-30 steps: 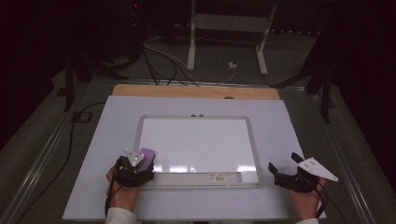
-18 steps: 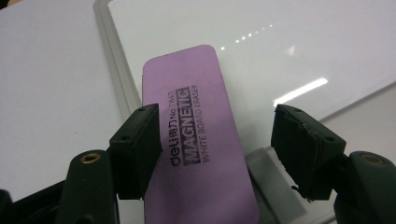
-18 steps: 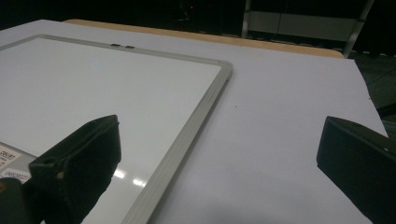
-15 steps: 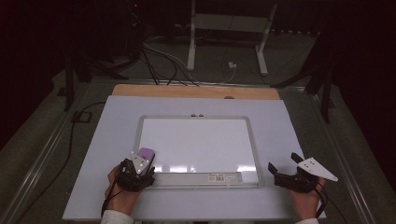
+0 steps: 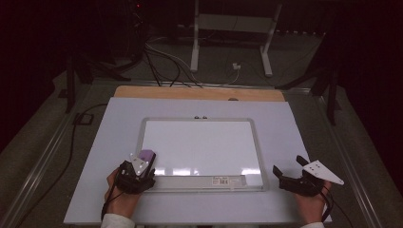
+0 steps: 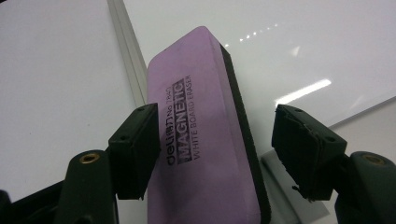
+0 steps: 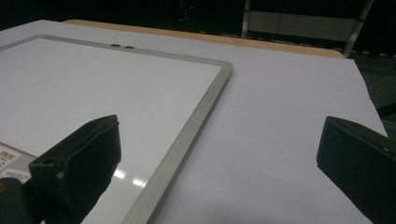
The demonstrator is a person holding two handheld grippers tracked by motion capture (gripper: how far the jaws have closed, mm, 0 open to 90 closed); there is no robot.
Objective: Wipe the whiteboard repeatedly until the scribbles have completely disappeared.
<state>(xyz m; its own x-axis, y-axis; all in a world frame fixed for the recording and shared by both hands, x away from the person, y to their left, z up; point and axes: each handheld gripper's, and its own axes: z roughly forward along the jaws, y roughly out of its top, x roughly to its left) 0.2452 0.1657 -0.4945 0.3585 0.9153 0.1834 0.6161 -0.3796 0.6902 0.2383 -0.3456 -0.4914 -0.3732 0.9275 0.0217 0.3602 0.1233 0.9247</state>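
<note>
Straddling the purple eraser (image 6: 196,93) with the jaws of the left gripper (image 6: 212,140), which have just been closing: one against the purple side, by the look of it, the other short of the black felt edge with a clear gap, so not yet clamped. Lying, that eraser, at the near left corner of the whiteboard (image 5: 204,142), partly over the frame and apparently tipped onto one long side, printed face toward the camera. Holding the jaws of the right gripper (image 7: 215,154) wide apart on nothing, low over the white table (image 5: 294,123), just off the near right corner of the board. Likely to go wrong at the squeeze: with contact on one side alone, may push the eraser sideways over the slick board, or roll it flat, before the far jaw arrives. May also pinch soft felt rather than the firm body and lose hold on lifting. May catch the raised frame on any drag toward the person. Nothing steadying the board, so could shift it under a hard push.
</note>
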